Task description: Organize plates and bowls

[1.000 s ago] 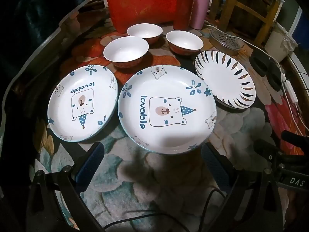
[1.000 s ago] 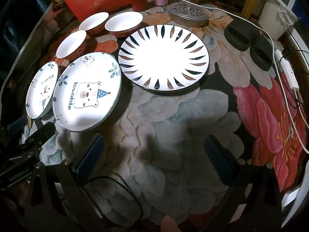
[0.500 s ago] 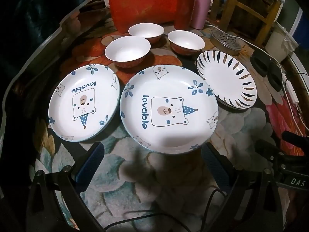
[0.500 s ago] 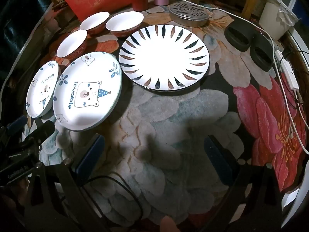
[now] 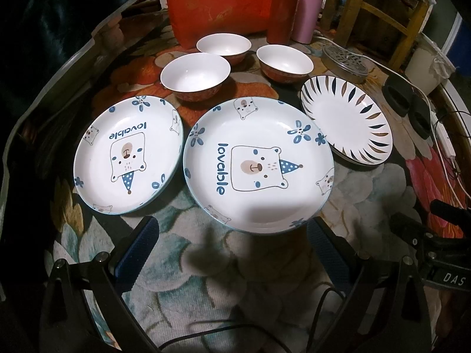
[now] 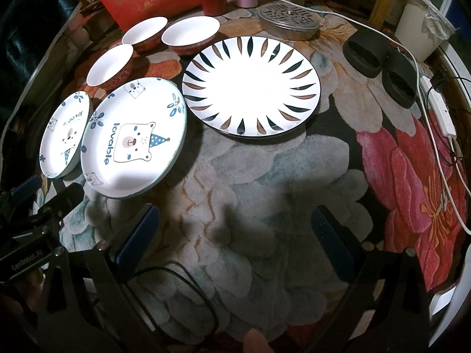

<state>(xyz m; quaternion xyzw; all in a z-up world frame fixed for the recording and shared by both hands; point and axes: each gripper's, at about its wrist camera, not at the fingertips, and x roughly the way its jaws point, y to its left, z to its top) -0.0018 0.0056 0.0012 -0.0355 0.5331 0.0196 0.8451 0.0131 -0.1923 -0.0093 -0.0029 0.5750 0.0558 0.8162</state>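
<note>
The large white ceramic plate printed with a bear and the word "lovable" is sitting flat on the flower-patterned tablecloth, and serves here as the landmark; over the last second it is growing slightly bigger in the left wrist view, so the left gripper is creeping toward its near rim; the blue-padded fingers are standing wide apart and empty, one to each side of that rim, not yet touching it. Just left of the bear plate a smaller matching bear plate is lying, rims almost meeting; just right of it lies a white plate edged with dark and brown leaf strokes; behind it three white bowls with red-orange outsides are standing separately. In the right wrist view the scene is barely shifting; the right gripper is hovering over bare cloth, right of the bear plate and near the leaf plate, fingers spread, holding nothing. Nothing is stacked yet; judging by the approach, the bear plate is likely the first pick. Farther back, a red bag and two tall flasks are standing.
</note>
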